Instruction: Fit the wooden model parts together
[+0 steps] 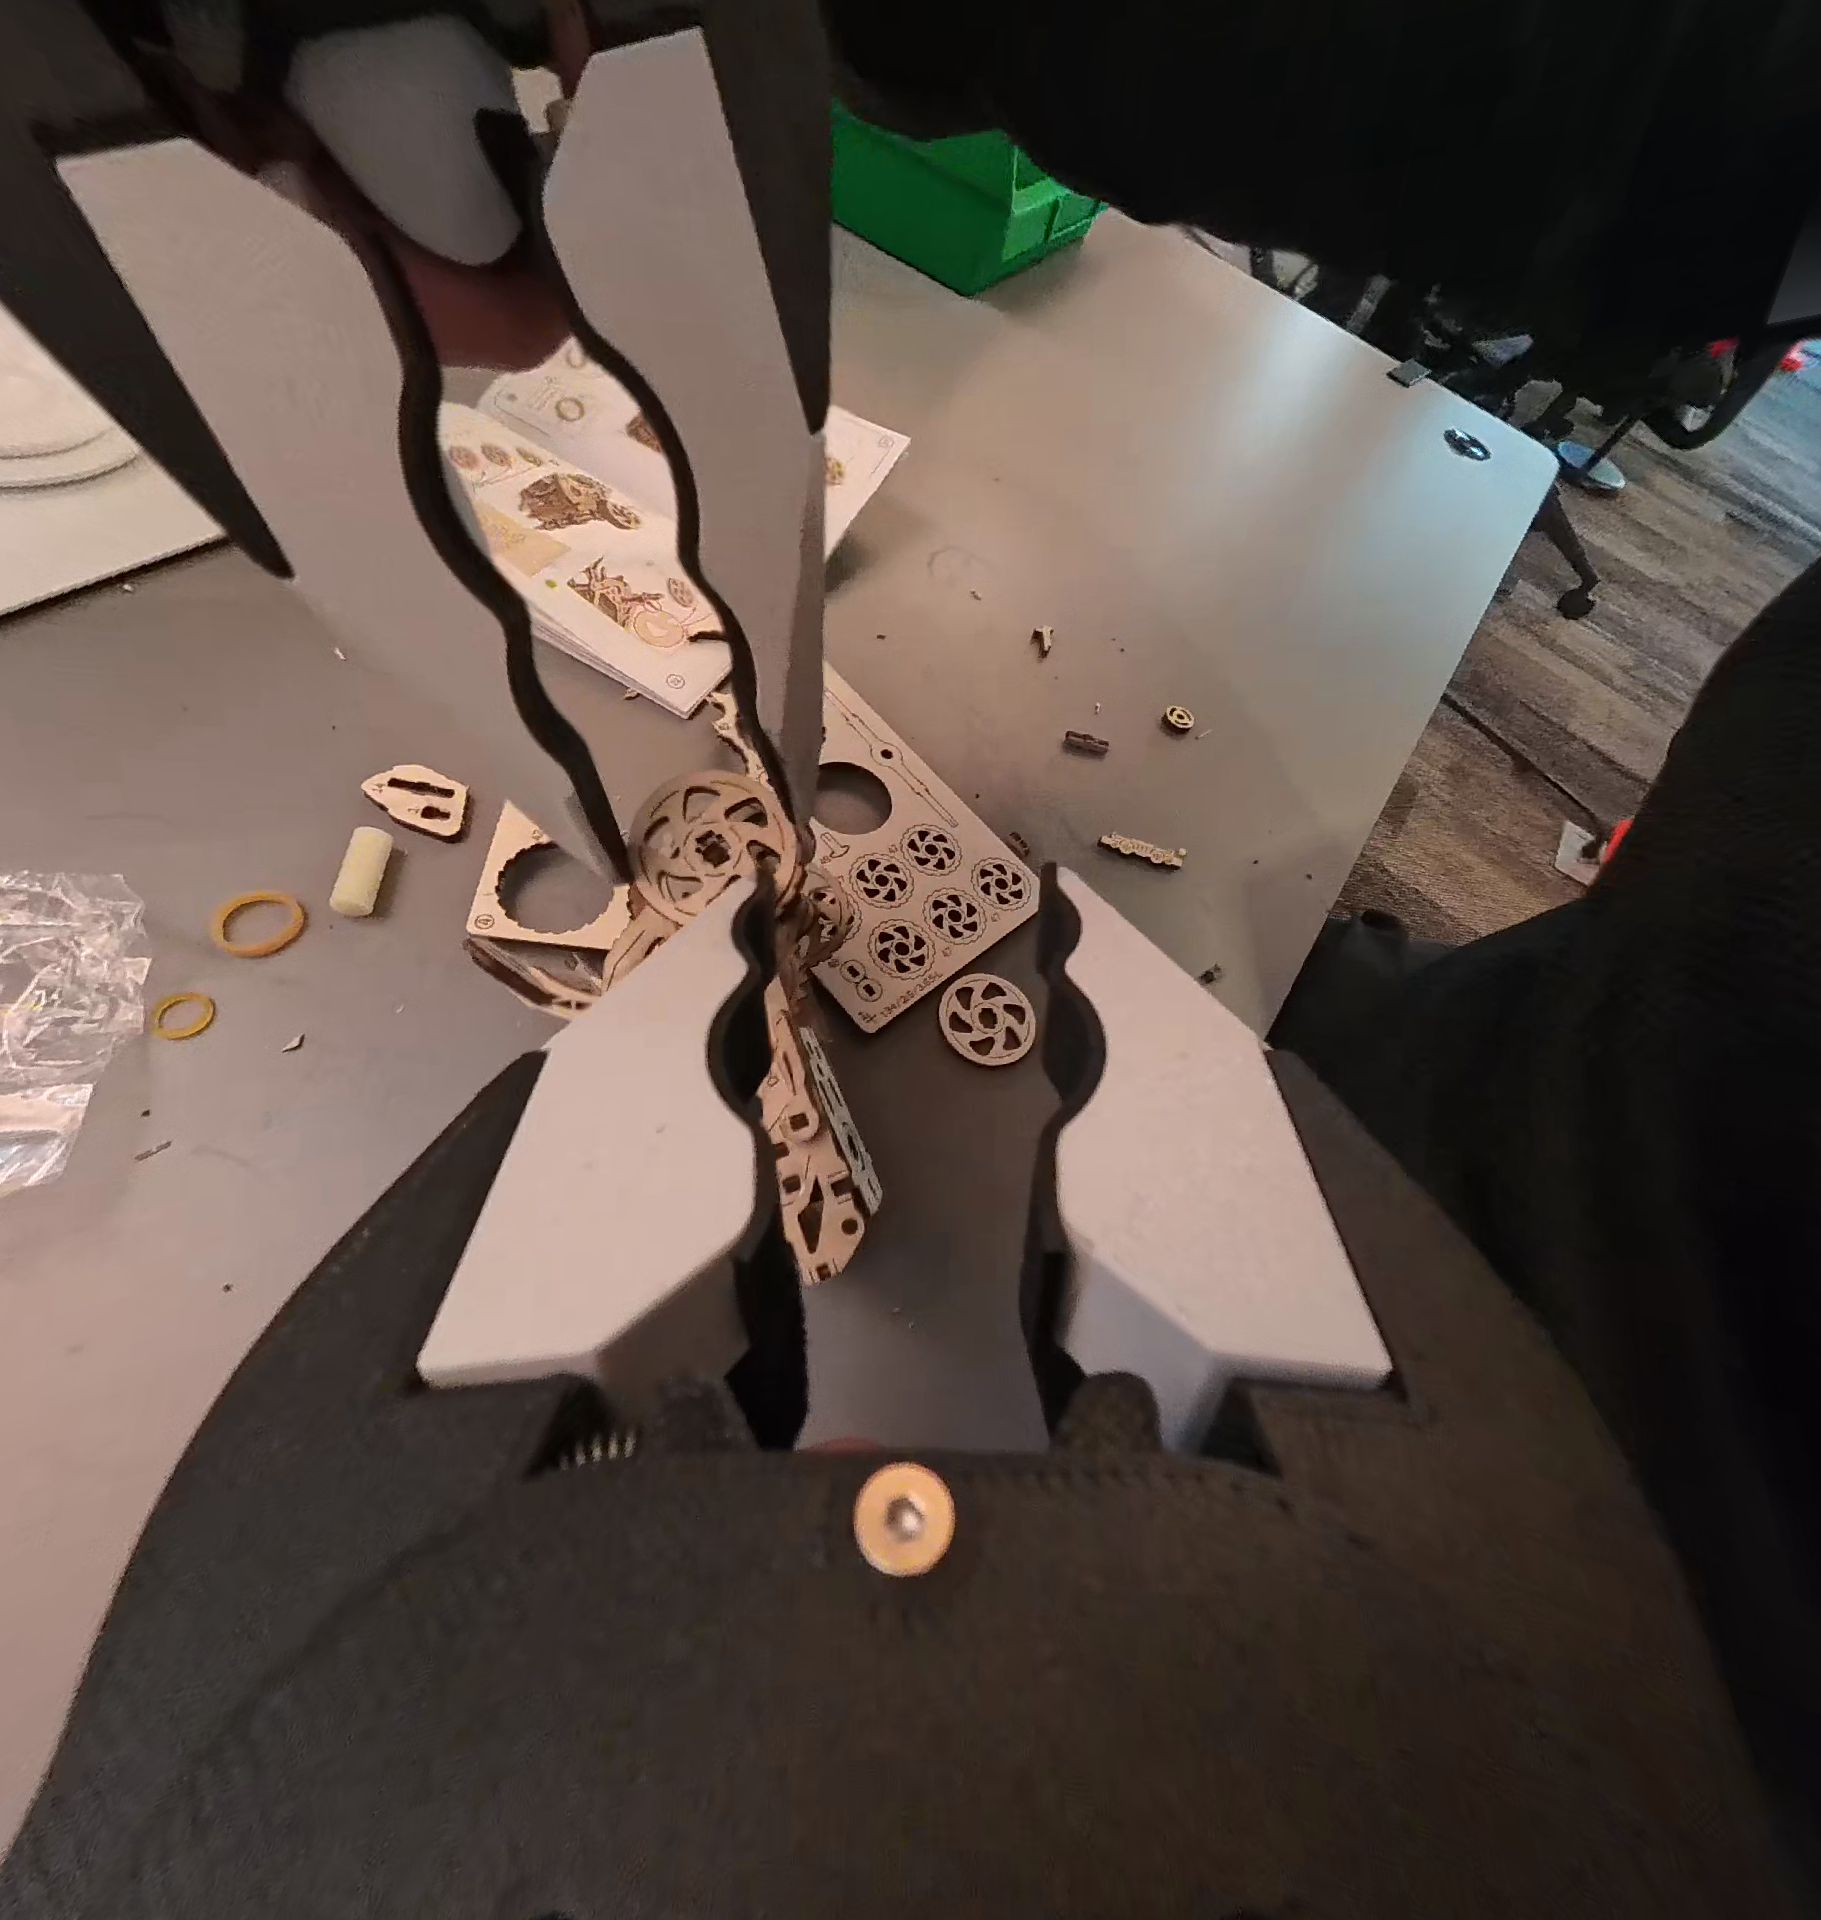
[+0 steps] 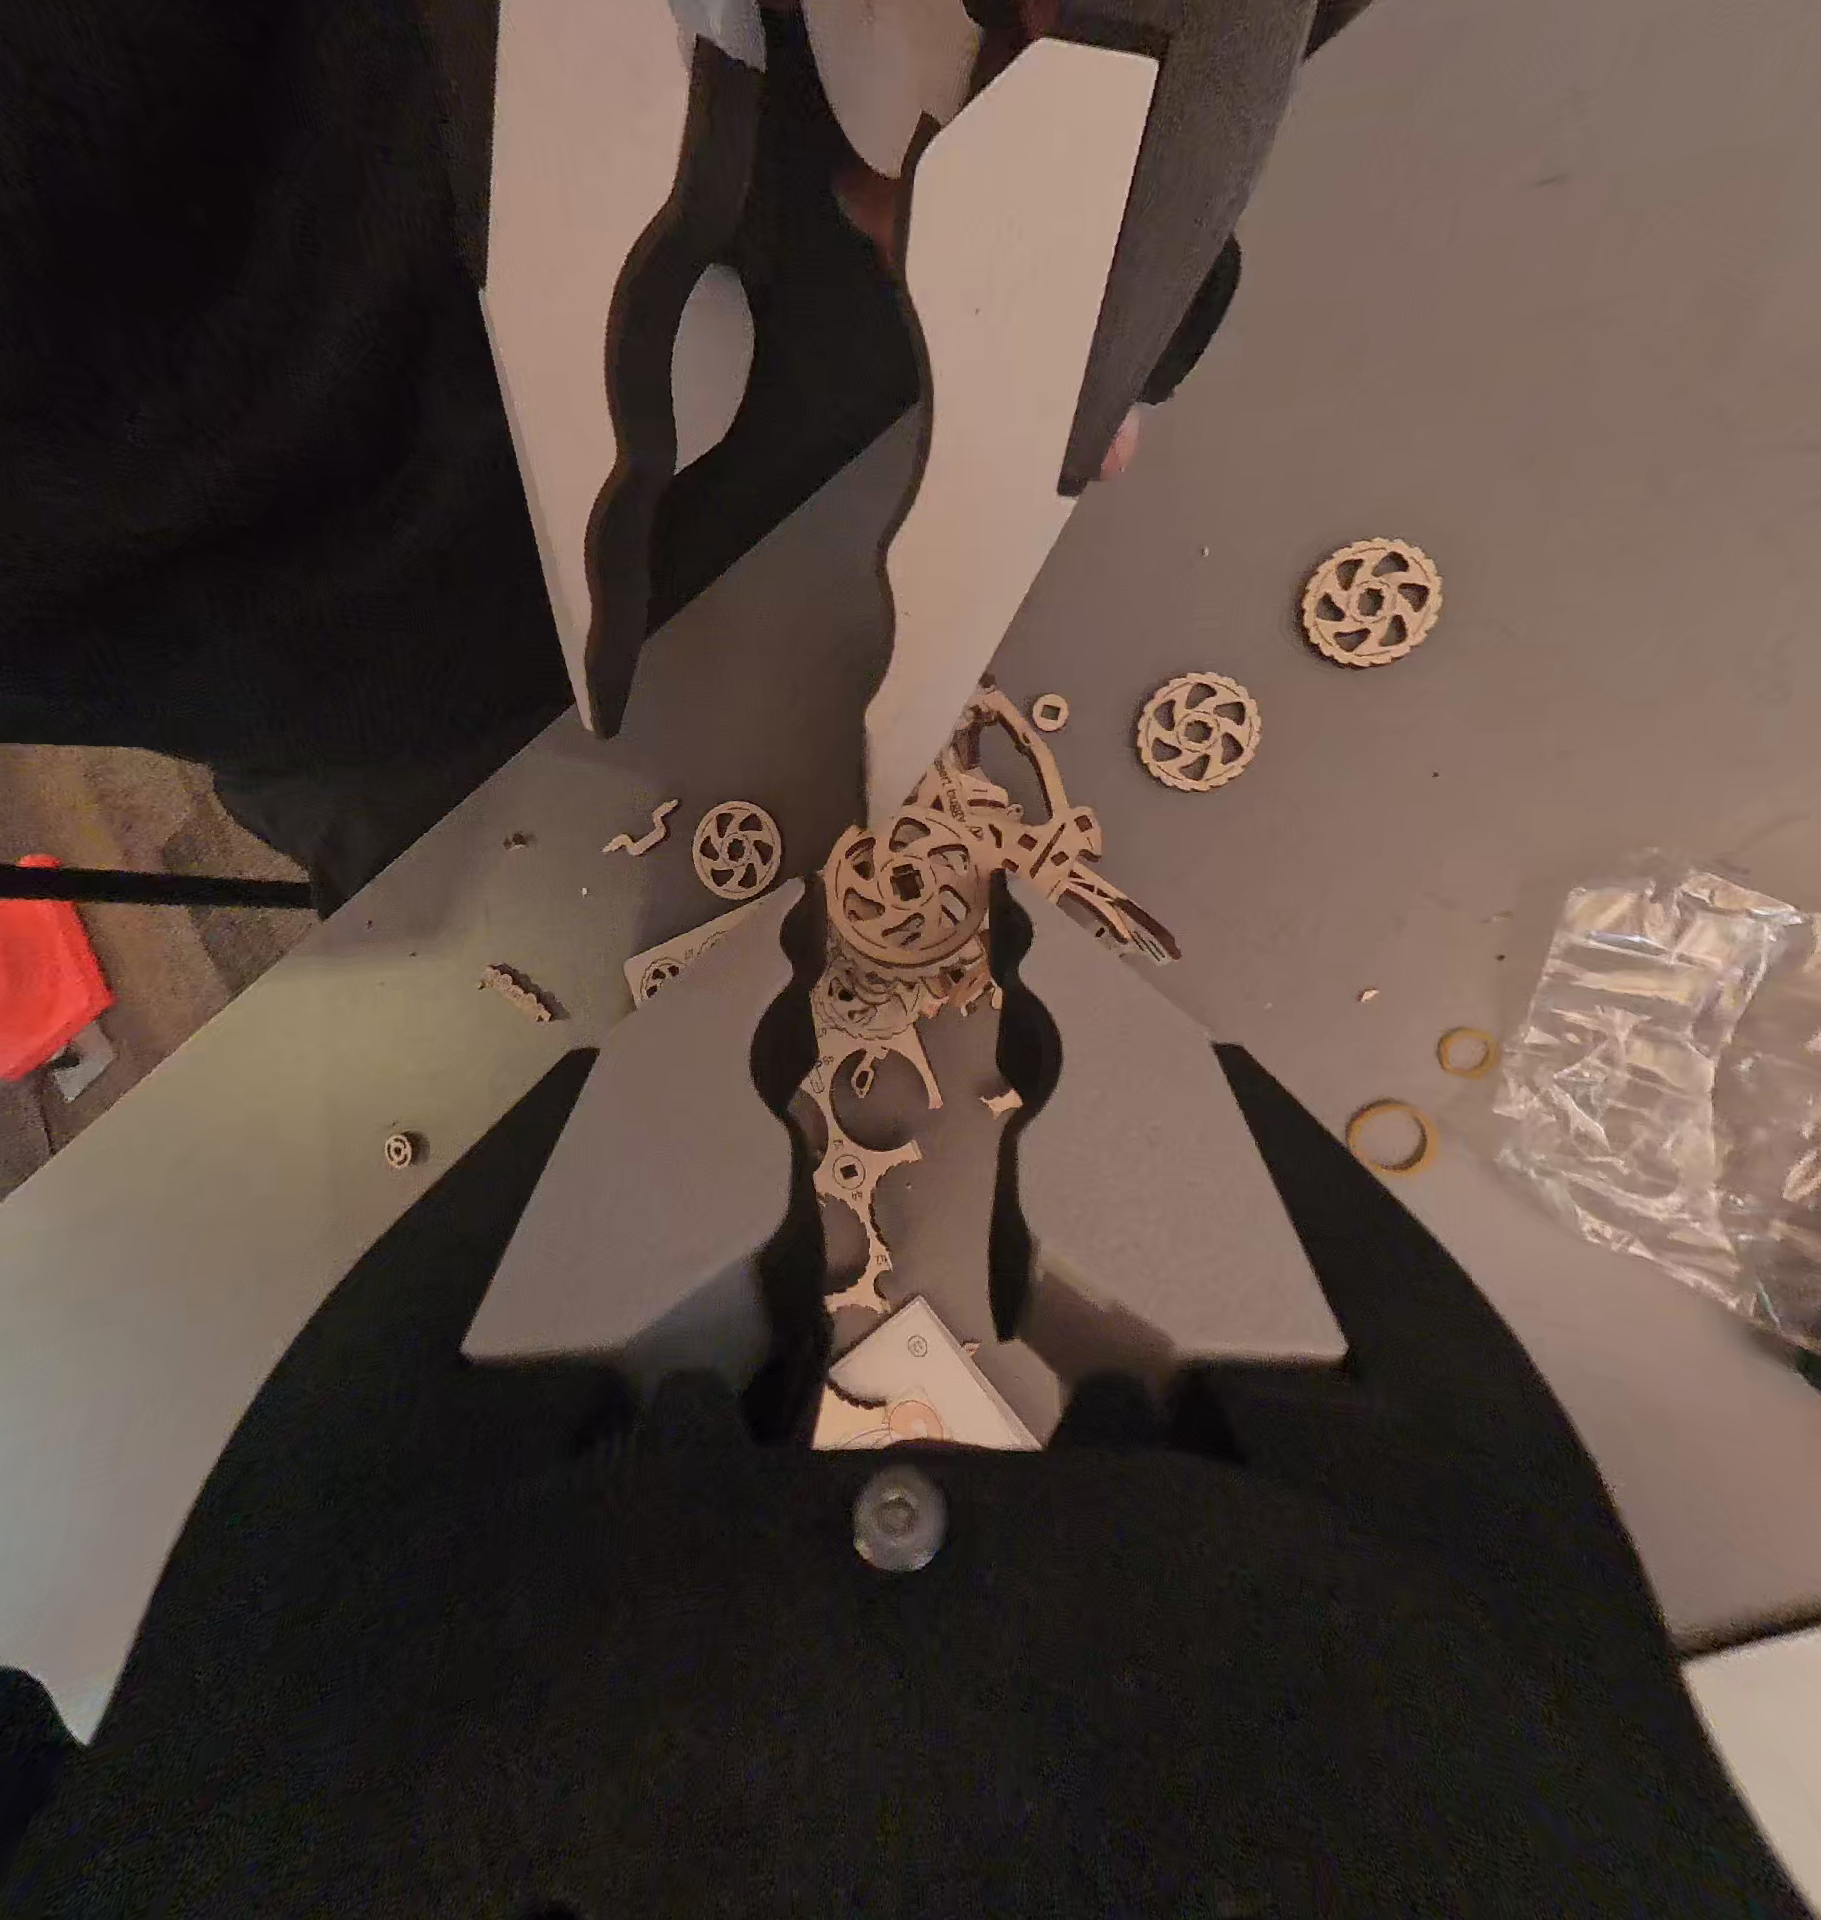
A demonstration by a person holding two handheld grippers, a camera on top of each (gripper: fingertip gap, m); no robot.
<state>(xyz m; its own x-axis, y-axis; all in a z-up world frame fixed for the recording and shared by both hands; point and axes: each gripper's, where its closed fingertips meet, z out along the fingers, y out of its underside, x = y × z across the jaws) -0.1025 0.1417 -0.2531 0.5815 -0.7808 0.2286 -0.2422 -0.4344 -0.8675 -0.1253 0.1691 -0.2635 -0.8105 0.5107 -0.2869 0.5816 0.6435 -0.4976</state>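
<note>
Between right tool [image 2: 901,883] tips: wooden wheel [image 2: 906,899], clamped.

Pale laser-cut spoked wheel [image 2: 904,902] held face-on above grey table, square hub hole visible. Partly built wooden model [image 1: 818,1164] raised just behind it, touching. Loose spoked wheels [image 2: 1371,601] laid flat nearby.

Booklet [image 1: 615,561] partly hidden behind right hand-held gripper [image 1: 698,842].
</note>
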